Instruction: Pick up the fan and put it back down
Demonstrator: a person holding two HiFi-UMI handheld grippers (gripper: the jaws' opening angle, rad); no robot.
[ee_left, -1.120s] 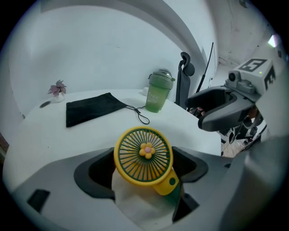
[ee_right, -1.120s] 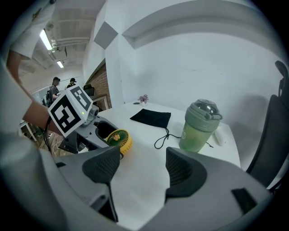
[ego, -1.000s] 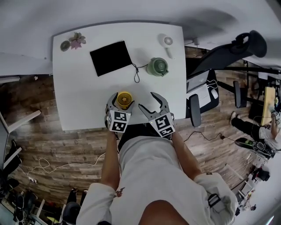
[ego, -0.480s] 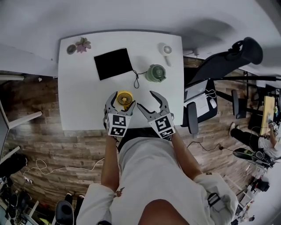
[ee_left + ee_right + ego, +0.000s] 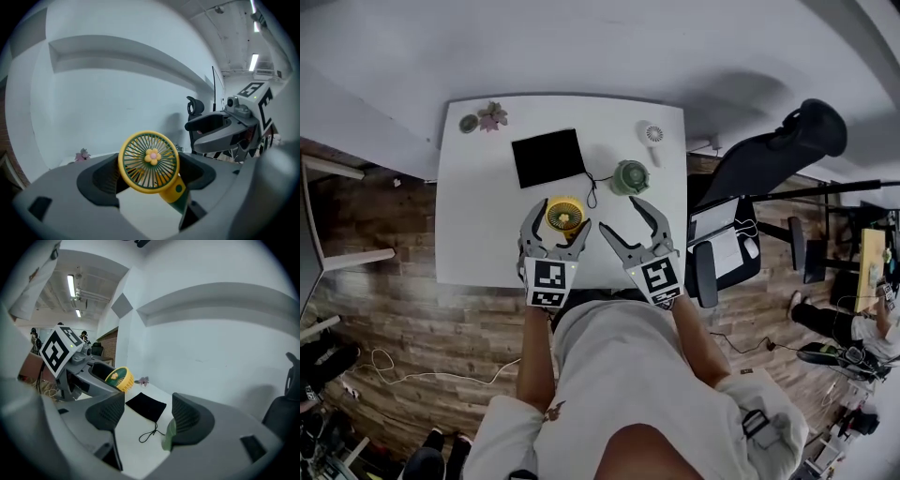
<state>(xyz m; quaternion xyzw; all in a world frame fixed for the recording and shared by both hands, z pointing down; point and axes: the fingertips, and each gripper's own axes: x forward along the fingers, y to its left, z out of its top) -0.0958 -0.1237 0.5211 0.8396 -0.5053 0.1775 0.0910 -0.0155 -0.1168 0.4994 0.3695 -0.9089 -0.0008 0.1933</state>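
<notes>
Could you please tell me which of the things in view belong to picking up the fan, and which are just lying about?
Part of the job:
- yellow fan, held in the left gripper
- white table, where it goes back

Just lying about:
- black pouch
- green round thing
- white hand fan
- pink flower
- office chair
- right gripper, open and empty

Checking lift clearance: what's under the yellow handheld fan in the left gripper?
Only bare white table shows beneath the yellow handheld fan clamped in the left gripper; a jaw hides its handle's end.
</notes>
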